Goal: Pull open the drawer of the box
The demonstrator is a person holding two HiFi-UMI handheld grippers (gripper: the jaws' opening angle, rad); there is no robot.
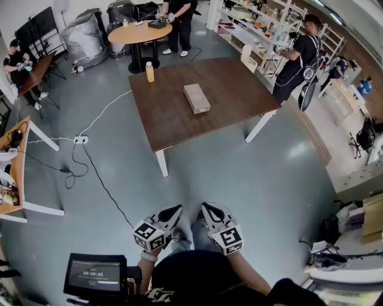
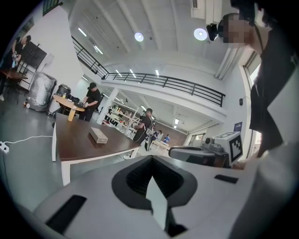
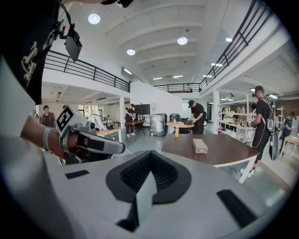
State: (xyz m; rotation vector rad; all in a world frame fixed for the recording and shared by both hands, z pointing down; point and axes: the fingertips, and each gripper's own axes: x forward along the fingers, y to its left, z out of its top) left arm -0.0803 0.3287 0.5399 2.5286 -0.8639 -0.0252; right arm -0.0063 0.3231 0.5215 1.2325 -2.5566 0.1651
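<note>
Left claw [image 1: 177, 209], right claw [image 1: 204, 207] both staying... no: both sitting closed, empty, by torso [image 1: 191, 275] at 6 o'clock. Box [image 1: 196, 98] lying on brown counter [image 1: 167, 119] at 12 o'clock, well apart.

a large open lab or workshop hall: polished grey floor [image 1: 239, 179], a brown worktable [image 1: 170, 119], a round table [image 1: 134, 33], stocked shelving [image 1: 254, 15] along one wall, a railed mezzanine [image 2: 163, 84] under a high ceiling with round lamps [image 2: 200, 33], a cable [image 1: 105, 110] trailing to a power strip [image 1: 81, 140]
</note>
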